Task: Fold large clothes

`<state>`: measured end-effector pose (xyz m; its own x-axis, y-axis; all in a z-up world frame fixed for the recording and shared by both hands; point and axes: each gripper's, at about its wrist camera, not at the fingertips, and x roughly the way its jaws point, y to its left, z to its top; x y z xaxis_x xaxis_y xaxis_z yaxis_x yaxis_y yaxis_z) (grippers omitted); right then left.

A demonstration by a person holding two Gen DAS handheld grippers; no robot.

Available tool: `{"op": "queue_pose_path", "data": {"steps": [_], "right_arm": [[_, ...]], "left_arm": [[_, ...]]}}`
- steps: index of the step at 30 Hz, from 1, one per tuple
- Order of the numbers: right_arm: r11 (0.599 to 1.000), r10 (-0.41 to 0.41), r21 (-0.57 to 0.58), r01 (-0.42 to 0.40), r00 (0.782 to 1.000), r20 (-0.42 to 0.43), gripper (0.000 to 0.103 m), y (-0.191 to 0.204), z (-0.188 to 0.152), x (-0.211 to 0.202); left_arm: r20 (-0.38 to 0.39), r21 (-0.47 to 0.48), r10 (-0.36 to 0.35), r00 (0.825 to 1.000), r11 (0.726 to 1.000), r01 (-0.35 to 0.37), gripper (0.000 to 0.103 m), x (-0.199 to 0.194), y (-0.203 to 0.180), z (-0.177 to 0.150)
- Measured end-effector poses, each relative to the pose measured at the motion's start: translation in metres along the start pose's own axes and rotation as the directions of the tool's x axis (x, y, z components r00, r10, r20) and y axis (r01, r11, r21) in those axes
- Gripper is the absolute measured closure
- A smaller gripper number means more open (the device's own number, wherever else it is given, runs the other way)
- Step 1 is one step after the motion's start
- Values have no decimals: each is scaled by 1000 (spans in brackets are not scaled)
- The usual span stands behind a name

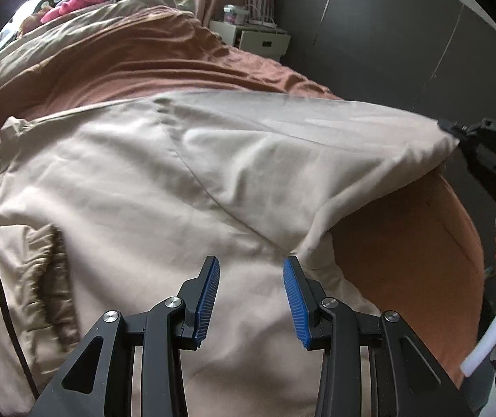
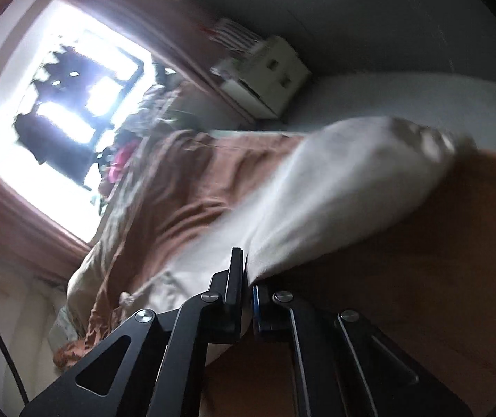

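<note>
Beige trousers (image 1: 185, 187) lie spread on the rust-brown bed (image 1: 137, 66). The right claw (image 2: 248, 278) is clamped on one leg's end (lifted off the bed); the left claw (image 1: 251, 299) hovers over the fabric, jaws apart, empty.

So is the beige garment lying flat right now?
No. The right gripper is shut on one end of the beige garment, lifting it off the bed.

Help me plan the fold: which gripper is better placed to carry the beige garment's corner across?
Right. The right gripper is already shut on the beige garment, holding its corner lifted off the bed. The left gripper hangs open above the cloth, holding nothing.
</note>
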<state>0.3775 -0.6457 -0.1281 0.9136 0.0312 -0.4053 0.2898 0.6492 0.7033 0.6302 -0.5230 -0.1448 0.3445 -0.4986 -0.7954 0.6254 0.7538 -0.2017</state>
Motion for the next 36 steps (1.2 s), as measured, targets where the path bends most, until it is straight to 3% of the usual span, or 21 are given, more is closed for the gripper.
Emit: {"op": "queue_pose_path", "data": {"steps": [8, 17, 22, 31, 36], "right_arm": [[978, 107, -183, -105, 994, 2, 102, 113, -12, -45], [951, 159, -255, -172, 985, -69, 102, 184, -49, -61], [941, 180, -266, -209, 975, -131, 102, 206, -62, -43], [927, 177, -276, -255, 944, -278, 102, 236, -85, 33], [938, 144, -245, -244, 920, -366, 102, 241, -109, 79]], "left_arm": [[77, -16, 10, 997, 1000, -8, 63, -75, 25, -4], [150, -85, 80, 985, 994, -68, 63, -163, 88, -23], [175, -160, 126, 976, 982, -98, 63, -207, 131, -44], [191, -302, 194, 962, 944, -131, 63, -266, 207, -99], [168, -353, 233, 958, 922, -162, 63, -286, 243, -134]]}}
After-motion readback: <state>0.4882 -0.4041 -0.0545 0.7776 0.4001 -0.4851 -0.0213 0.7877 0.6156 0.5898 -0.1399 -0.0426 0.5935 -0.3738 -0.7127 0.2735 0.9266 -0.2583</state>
